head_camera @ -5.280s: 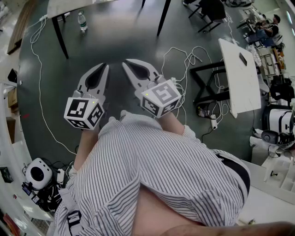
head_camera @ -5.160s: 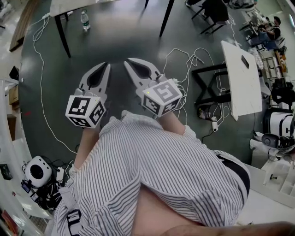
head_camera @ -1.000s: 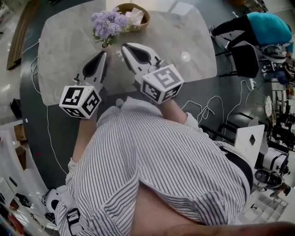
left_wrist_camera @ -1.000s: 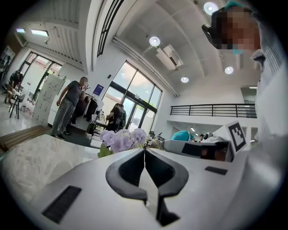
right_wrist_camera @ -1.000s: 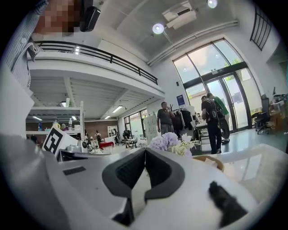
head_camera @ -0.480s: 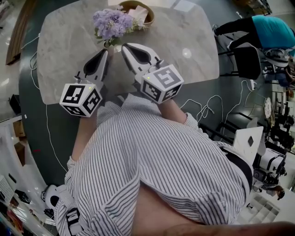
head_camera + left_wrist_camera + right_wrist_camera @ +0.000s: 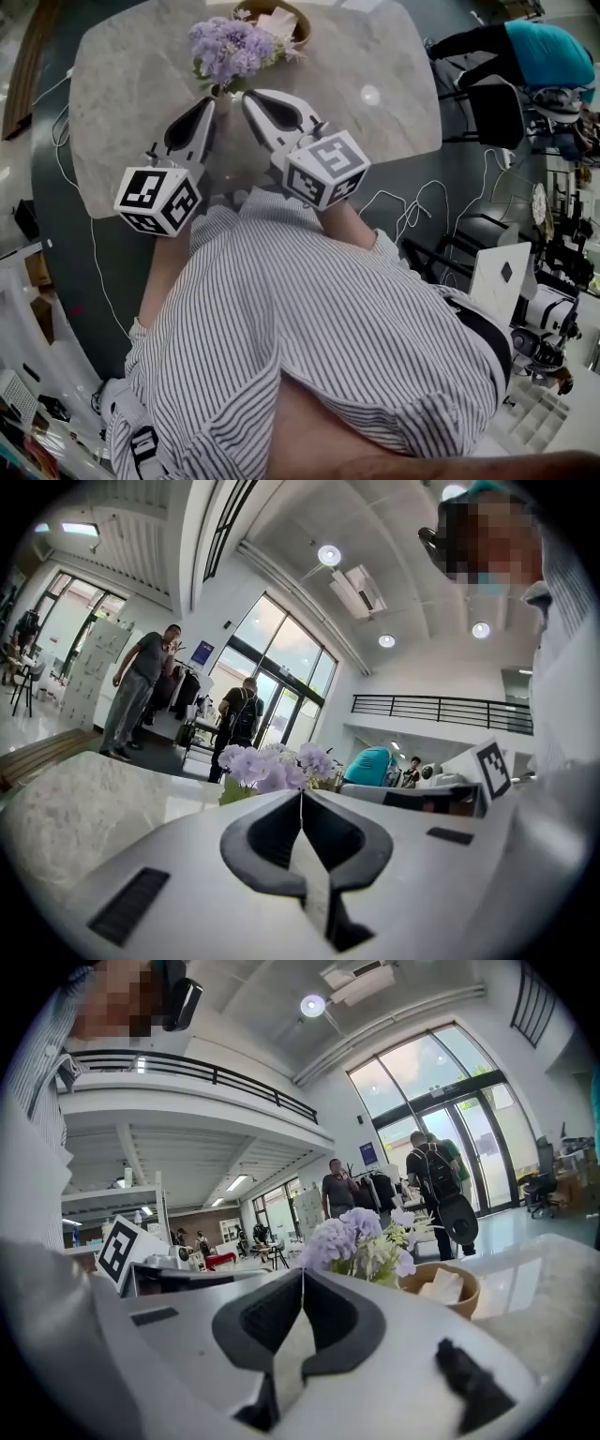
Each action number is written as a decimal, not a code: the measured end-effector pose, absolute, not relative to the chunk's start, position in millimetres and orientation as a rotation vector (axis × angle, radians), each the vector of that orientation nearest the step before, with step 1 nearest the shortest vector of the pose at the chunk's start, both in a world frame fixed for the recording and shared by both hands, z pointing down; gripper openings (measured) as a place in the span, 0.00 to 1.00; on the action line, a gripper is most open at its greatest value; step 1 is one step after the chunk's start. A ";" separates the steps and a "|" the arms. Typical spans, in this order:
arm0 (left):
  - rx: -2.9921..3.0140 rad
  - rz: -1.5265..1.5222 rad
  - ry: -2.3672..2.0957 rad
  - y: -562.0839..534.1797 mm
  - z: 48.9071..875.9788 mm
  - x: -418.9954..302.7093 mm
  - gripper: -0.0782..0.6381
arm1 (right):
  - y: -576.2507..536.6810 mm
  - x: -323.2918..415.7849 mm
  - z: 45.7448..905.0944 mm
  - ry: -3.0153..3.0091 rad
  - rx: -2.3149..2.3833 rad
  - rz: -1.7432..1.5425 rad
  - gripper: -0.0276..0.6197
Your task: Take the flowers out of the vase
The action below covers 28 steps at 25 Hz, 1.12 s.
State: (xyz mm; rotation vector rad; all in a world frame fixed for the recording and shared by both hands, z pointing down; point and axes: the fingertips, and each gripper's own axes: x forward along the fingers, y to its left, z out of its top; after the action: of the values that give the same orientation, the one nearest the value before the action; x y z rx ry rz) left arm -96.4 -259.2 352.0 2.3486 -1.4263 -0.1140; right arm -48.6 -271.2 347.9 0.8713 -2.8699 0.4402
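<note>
Since a few seconds back the person has walked over. Then both claws hung over dark floor and loose cables, and now they sit over a pale marble surface [image 7: 122, 103]. Over the last second they've crept a bit closer to the bouquet too.

The flowers [image 7: 230, 47] are a lilac bunch with a few white bits. They're still standing in the vase [image 7: 217, 90] near the far edge of the surface, and I can only see a sliver of the vase because the claw tips cover most of it. Just behind the bouquet is a round wooden bowl [image 7: 292, 21] with something white in it.

The left claw [image 7: 210, 97] is pinched fully together with nothing in it. Its tip is just short of the vase, to the near-left of the stems. The right claw [image 7: 247, 95] is also clamped tight and empty, just beside the vase on the other side. The two sit side by side, pointing roughly level at the bouquet, and neither is touching a petal as far as I can tell.

The person's striped shirt [image 7: 328, 319] fills the near part of the head view. Somebody in a teal top [image 7: 539, 47] is bent over off to the right, away from the surface, and a few other people are standing by the glass doors at the back.
</note>
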 end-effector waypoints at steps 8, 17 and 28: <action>2.361 -0.079 -1.364 -263.7 355.7 -103.7 0.13 | -277.1 -57.9 351.5 -2.836 0.935 0.479 0.07; 2.350 -0.060 -1.317 -265.2 367.9 -108.1 0.13 | -285.3 -58.3 364.0 -2.772 1.039 0.532 0.23; 2.327 -0.034 -1.275 -270.3 382.5 -113.3 0.13 | -297.1 -58.5 383.1 -2.696 1.131 0.578 0.38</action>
State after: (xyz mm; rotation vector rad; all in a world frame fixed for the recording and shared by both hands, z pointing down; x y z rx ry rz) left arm -113.3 -270.3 382.5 2.3272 -1.2749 -0.0342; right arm -58.5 -297.1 383.1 1.1306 -2.6955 0.5780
